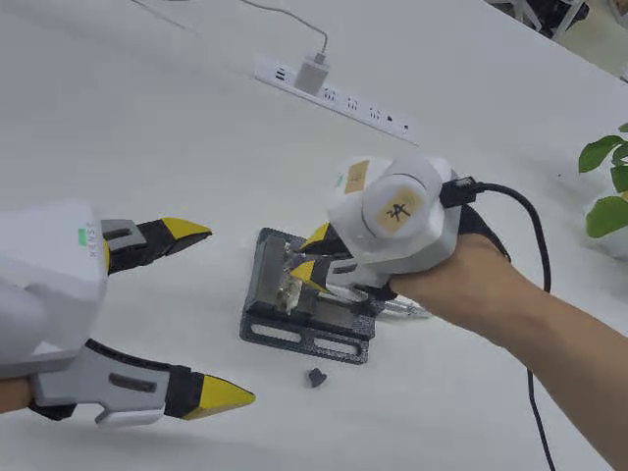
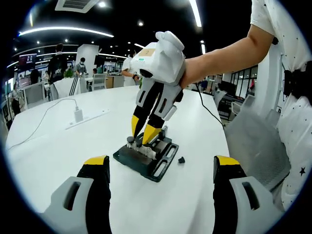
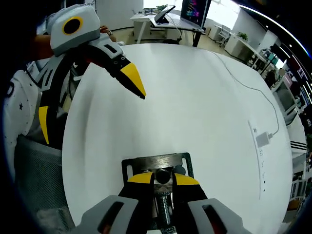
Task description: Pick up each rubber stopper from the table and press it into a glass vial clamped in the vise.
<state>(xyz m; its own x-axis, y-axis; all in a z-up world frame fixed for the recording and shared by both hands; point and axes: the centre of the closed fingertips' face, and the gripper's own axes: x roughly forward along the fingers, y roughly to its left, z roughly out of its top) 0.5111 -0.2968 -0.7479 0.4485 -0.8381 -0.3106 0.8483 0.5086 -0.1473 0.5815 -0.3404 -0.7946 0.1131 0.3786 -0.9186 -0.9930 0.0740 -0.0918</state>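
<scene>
My right gripper (image 3: 163, 178), fingers pinched on a rubber stopper (image 3: 163, 174), sits over a glass vial (image 1: 289, 294) in the vise (image 1: 294, 334), this pressing seemingly unfinished, while my left gripper (image 1: 224, 314) hovers at nine o'clock, fingers spread, and a loose stopper (image 1: 316, 377) lies on the worktop (image 1: 147, 147) at six.

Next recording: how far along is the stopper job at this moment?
Done: at least one vial in the vise seems to carry a dark cap in the left gripper view; the count is unclear. In hand: the right claw is closed on a dark stopper right above the vise. Left: one loose stopper lies on the table beside the vise, and the left claw is open and empty.
</scene>
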